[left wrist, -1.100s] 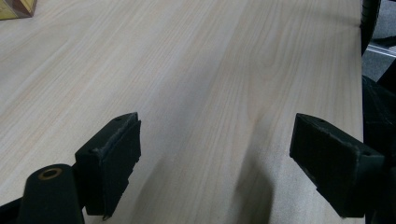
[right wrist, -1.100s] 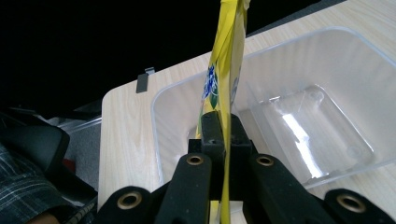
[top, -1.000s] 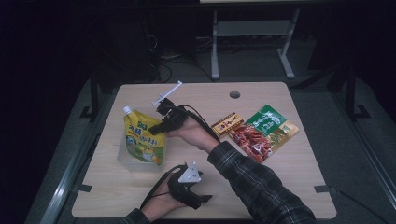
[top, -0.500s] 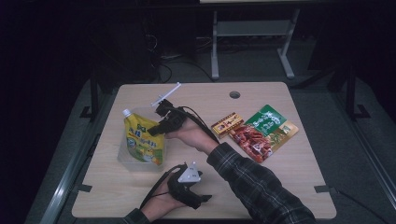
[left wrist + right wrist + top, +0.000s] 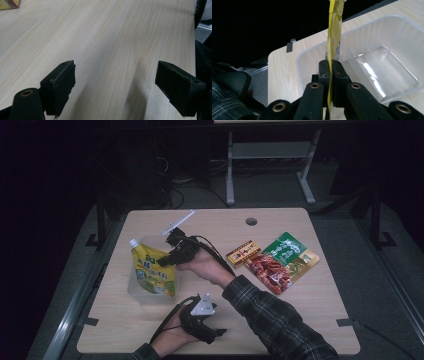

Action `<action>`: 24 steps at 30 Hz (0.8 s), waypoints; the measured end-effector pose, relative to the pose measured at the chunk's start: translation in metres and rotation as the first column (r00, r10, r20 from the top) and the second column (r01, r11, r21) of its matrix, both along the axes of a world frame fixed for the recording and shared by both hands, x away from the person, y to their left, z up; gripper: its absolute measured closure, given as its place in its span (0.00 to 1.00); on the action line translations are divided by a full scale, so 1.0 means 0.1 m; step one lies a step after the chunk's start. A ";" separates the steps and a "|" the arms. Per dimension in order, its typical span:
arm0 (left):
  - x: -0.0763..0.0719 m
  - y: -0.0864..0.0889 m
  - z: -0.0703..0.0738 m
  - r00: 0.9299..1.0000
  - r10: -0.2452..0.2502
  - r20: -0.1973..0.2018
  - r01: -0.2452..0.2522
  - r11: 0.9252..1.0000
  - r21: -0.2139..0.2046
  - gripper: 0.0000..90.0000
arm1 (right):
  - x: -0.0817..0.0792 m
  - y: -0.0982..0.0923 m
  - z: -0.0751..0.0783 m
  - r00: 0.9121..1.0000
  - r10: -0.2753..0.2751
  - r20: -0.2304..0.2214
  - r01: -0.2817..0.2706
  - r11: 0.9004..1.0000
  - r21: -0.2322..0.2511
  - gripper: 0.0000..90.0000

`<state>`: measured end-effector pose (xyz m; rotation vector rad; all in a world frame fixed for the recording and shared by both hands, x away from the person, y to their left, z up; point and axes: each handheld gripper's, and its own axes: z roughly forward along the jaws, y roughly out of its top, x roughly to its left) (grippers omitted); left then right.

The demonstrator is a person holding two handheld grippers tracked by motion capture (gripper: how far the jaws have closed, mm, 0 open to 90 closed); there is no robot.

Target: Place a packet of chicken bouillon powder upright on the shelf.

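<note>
**Pouch held edge-on over the tub: long axis upright, bin directly beneath**

While the right gripper is clenched on the yellow spouted pouch, the pouch hangs over the clear plastic tub at the left side of the counter. In the right gripper view the pouch runs as a thin yellow strip between the pressed pads, edge-on to the camera, with the tub just beyond and below the jaws. Its long axis stands near upright, spout end up and away from the person, lower end at or within the tub's opening; whether the bottom touches the tub floor cannot be told.

The deciding relation: the tub lies straight under the held pouch, so the coming move is judged a plain lowering or release, with no sideways travel called for. A tilt of the pouch toward the near wall could hang it on the rim.

The left gripper rests near the person's edge of the counter, jaws spread wide with nothing between them, as its own view confirms over bare wood. It is well apart from the tub; the right hand is the nearer.

Three snack packets lie untouched right of centre.
</note>
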<state>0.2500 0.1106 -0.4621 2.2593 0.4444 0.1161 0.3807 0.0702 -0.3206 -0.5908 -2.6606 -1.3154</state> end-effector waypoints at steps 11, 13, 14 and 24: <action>0.01 0.01 0.01 1.000 -0.001 0.009 0.001 1.000 0.006 0.18 | -0.04 0.00 0.05 0.999 -0.036 0.028 0.035 0.999 0.016 1.00; 0.01 0.01 0.01 1.000 -0.001 0.009 0.001 1.000 0.006 0.18 | -0.05 0.00 0.06 0.999 -0.045 0.026 0.044 0.999 0.019 1.00; 0.01 0.01 0.01 1.000 -0.001 0.007 0.001 1.000 0.005 0.18 | -0.05 0.00 0.06 0.998 -0.053 0.031 0.052 0.998 0.016 1.00; 0.03 0.02 0.01 0.999 -0.021 0.043 0.020 0.999 0.028 0.18 | -0.05 0.04 -0.03 0.997 -0.079 0.019 0.079 0.997 -0.009 1.00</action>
